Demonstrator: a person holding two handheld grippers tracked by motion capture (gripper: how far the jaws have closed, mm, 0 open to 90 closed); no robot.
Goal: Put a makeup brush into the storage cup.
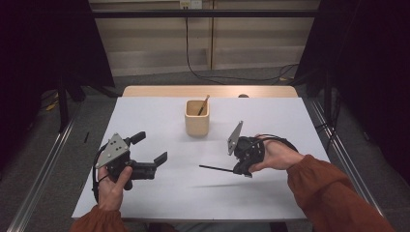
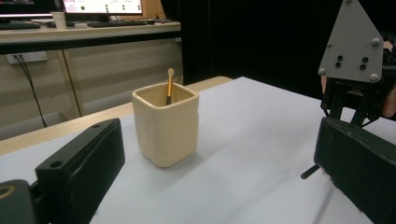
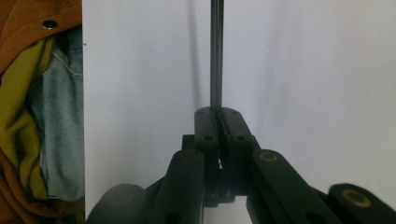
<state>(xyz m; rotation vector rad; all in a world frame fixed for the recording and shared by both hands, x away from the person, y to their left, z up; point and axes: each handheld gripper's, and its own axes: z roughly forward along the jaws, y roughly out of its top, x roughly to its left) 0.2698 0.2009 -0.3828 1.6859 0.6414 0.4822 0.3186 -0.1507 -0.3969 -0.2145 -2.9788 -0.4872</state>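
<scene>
A thin black rod (image 1: 216,168) is pinched between the pressed-together jaws of the right hand-held gripper (image 1: 240,171), held just above the white worktop (image 1: 270,121) at the near right. The left hand-held gripper (image 1: 151,147) is spread wide, near left. A cream square ceramic cup (image 1: 197,118) with a gold-tipped stick (image 1: 203,104) inside is seen farther back, centre.

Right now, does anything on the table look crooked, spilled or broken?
Nothing looks spilled or broken. The beige cup stands upright on the white sheet with one brush leaning inside. The right claw is shut on a thin black stick, held above the sheet. The left claw is open.
</scene>
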